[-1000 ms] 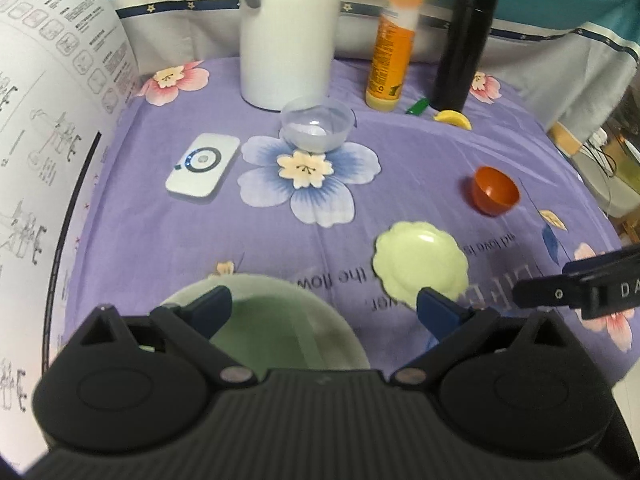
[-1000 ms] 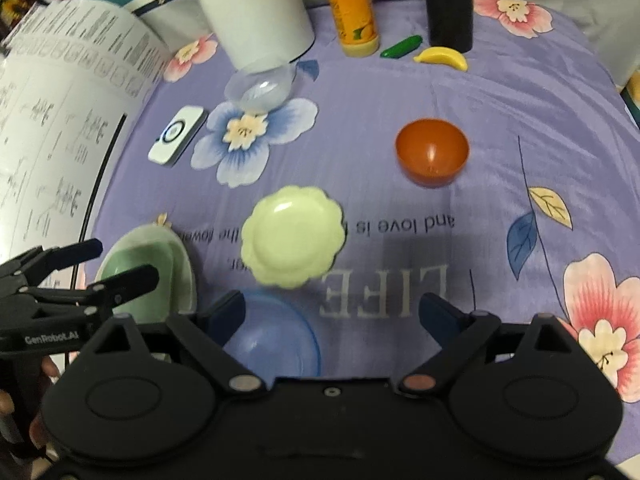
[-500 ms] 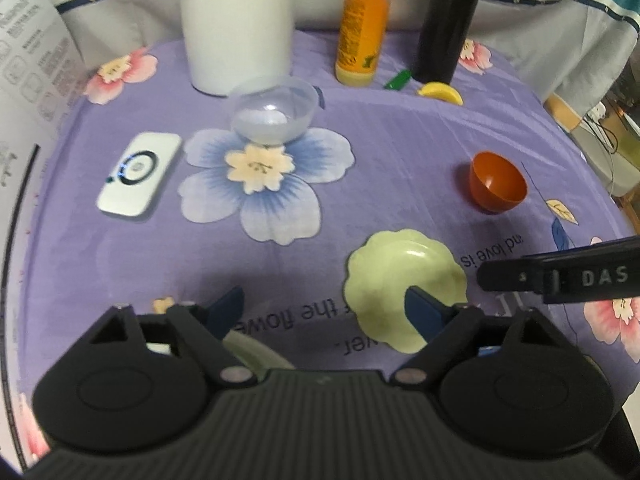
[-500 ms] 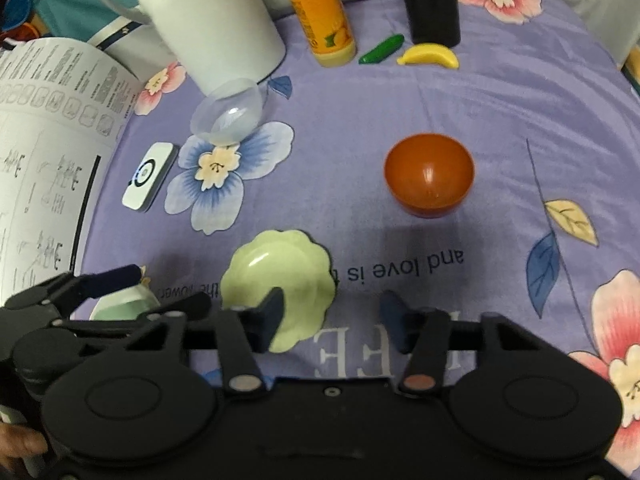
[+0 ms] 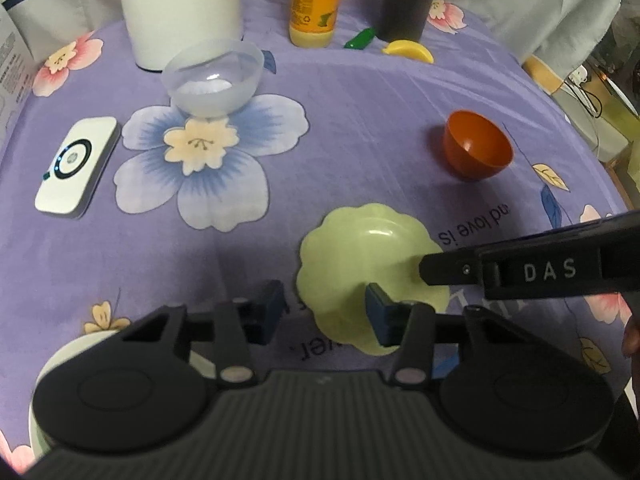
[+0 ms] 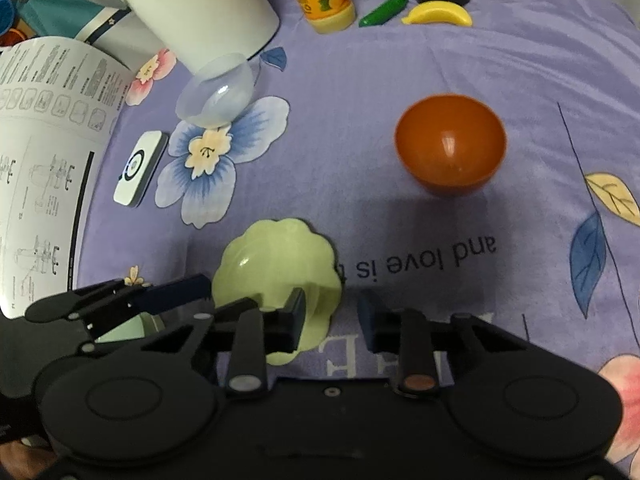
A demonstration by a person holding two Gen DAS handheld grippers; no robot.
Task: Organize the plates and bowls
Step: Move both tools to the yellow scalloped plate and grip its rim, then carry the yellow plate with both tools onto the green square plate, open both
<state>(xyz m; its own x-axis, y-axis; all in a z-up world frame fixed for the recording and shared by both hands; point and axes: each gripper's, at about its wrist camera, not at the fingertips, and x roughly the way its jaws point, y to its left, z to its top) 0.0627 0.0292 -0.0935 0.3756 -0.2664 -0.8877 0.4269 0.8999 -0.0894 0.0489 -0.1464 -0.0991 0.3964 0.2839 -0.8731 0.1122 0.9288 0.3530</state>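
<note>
A pale green scalloped plate (image 5: 368, 256) lies on the purple flowered cloth and also shows in the right wrist view (image 6: 276, 268). My left gripper (image 5: 325, 312) is partly closed, its right finger over the plate's near left edge, holding nothing. My right gripper (image 6: 331, 316) is partly closed too, its left finger over the plate's right edge. An orange bowl (image 6: 450, 142) sits to the right. A clear bowl (image 5: 213, 76) leans by the white jug (image 5: 180, 4). A light green plate (image 5: 52, 364) shows under my left gripper body.
An orange bottle (image 5: 316, 0), a black flask (image 5: 408, 0), a toy banana (image 5: 408, 50) and a green toy (image 5: 360, 38) stand at the back. A white device (image 5: 76, 166) lies left. A printed sheet (image 6: 40, 160) stands at the far left.
Both grippers have moved forward to the pale green scalloped plate and narrowed their jaws. The light green plate and blue plate have slid beneath the gripper bodies.
</note>
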